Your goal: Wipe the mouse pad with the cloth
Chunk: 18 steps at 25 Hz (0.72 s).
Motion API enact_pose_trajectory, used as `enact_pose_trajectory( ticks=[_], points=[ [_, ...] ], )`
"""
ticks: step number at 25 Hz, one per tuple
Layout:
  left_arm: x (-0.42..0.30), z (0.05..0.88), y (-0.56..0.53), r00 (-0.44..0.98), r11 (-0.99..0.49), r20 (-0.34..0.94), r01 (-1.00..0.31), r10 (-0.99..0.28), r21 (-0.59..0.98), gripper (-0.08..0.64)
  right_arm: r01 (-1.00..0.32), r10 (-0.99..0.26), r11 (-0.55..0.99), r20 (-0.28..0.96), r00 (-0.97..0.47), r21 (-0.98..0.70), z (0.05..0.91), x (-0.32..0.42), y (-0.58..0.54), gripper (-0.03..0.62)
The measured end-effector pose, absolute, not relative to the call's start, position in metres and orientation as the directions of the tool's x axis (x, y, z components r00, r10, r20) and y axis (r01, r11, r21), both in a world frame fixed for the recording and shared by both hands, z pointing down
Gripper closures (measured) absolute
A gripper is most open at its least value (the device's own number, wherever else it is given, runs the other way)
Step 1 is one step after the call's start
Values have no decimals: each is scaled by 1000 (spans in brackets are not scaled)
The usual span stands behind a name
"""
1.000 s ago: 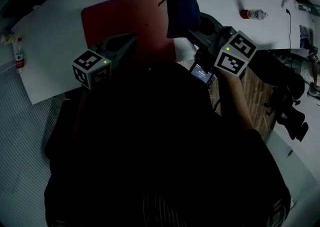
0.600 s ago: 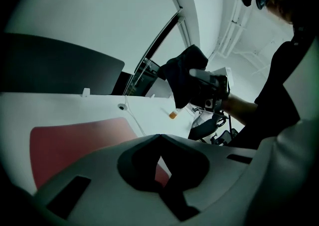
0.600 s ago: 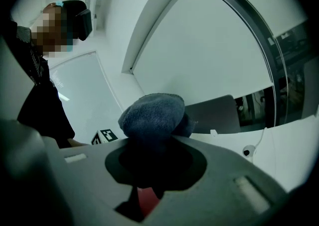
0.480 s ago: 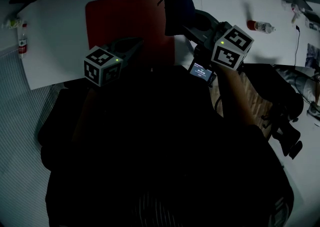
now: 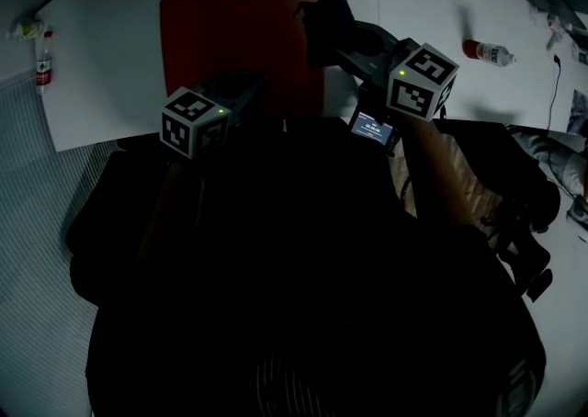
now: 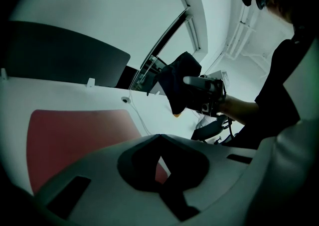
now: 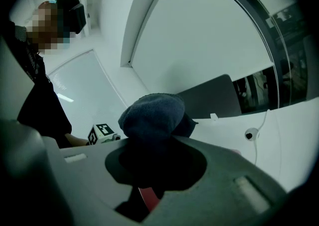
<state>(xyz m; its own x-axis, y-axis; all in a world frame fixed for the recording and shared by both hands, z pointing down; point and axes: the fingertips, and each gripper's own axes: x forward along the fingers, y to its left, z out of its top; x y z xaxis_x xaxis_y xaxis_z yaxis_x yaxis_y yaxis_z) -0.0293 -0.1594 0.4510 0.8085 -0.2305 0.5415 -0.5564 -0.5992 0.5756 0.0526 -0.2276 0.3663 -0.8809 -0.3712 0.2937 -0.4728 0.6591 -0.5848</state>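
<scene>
Over the last second the right claw has barely shifted: it stays clamped on the dark cloth, held in the air at the 2 o'clock edge of the red mouse pad. The left claw, closed and empty, hovers over the pad's 5 o'clock part above the bench. Wiping looks not yet begun.

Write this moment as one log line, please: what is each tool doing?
right gripper: shut on cloth, raised in air | left gripper: shut, empty | mouse pad: red, cloth not touching it

The soft dark-blue cloth was plain, the flat rectangular red mouse pad unpatterned, the smooth table white.
</scene>
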Motion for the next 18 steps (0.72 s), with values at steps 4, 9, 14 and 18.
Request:
enact_pose_trajectory(
  ticks=[4,9,14,18],
  points=[
    [-35,467,-157,790,-579,567,-582,-234,571,552,-467,-358,658,301,-884,-590,378,50,-225,523],
    [-38,483,-155,766,-557,600,-610,-232,563,552,-459,-337,656,312,-888,-599,391,53,-220,523],
    [-40,498,-157,743,-548,630,-631,-224,549,552,-467,-327,651,334,-884,-598,411,58,-221,523],
    [-42,513,-157,731,-526,651,-643,-205,557,552,-463,-307,639,348,-886,-614,429,57,-221,523]
  ],
)
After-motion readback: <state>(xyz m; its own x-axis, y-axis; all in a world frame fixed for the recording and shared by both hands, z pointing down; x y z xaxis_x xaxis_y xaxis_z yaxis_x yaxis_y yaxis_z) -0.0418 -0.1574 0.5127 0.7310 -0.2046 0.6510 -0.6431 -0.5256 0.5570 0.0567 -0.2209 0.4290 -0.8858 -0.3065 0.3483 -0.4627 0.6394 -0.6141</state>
